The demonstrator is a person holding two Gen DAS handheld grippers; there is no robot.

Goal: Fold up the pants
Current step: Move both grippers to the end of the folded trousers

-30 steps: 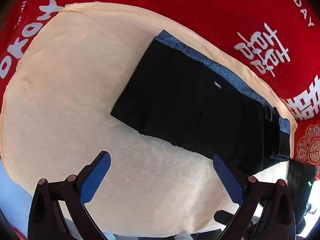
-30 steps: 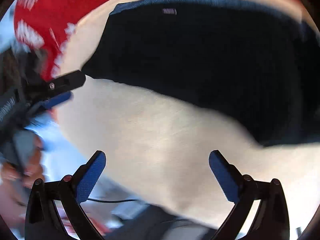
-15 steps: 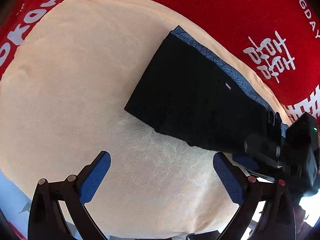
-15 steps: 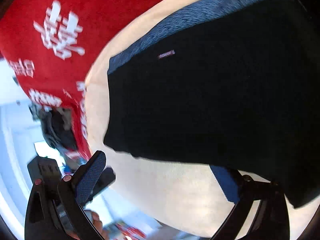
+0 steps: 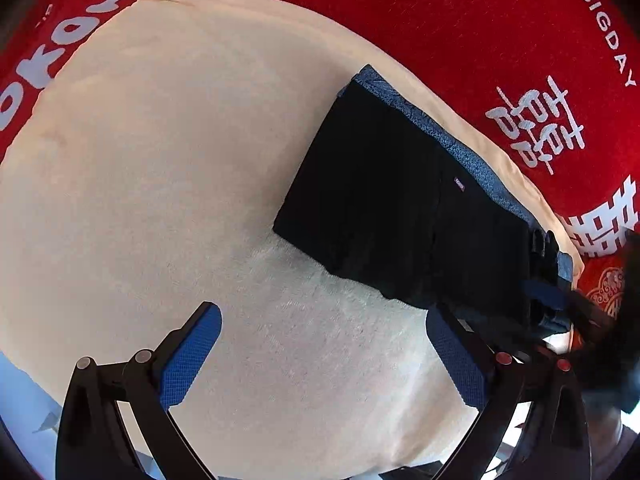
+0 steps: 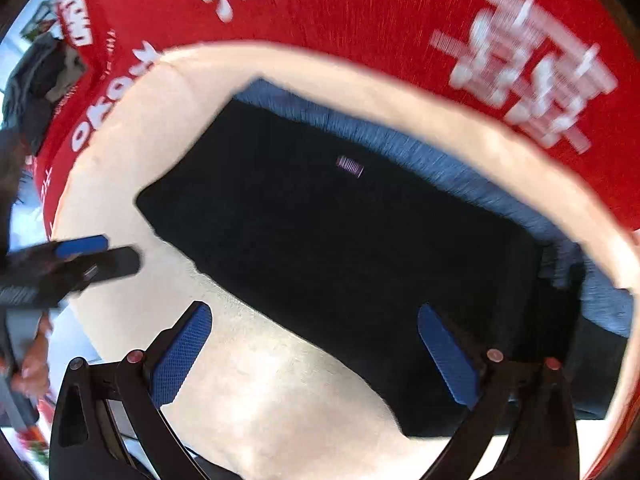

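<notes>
your black pants (image 5: 404, 216) lie folded into a flat rectangle on the cream towel (image 5: 160, 168), pushed toward the towel's far right edge, with a blue-grey fabric band (image 5: 460, 148) showing along the pants' far side. a small woven label (image 5: 459, 183) sits on the pants near that band. the towel itself rests on a red cloth (image 5: 500, 40) printed with white characters, which shows beyond the pants.

your left gripper (image 5: 320, 356) hangs above bare towel on the near side of the pants, jaws spread wide and holding nothing, its right finger just at the pants' near edge. your right gripper (image 6: 316, 352) is also spread wide with nothing between the fingers; its right finger overlaps the pants' near edge in its own view, though that view is blurred and contact cannot be told.
</notes>
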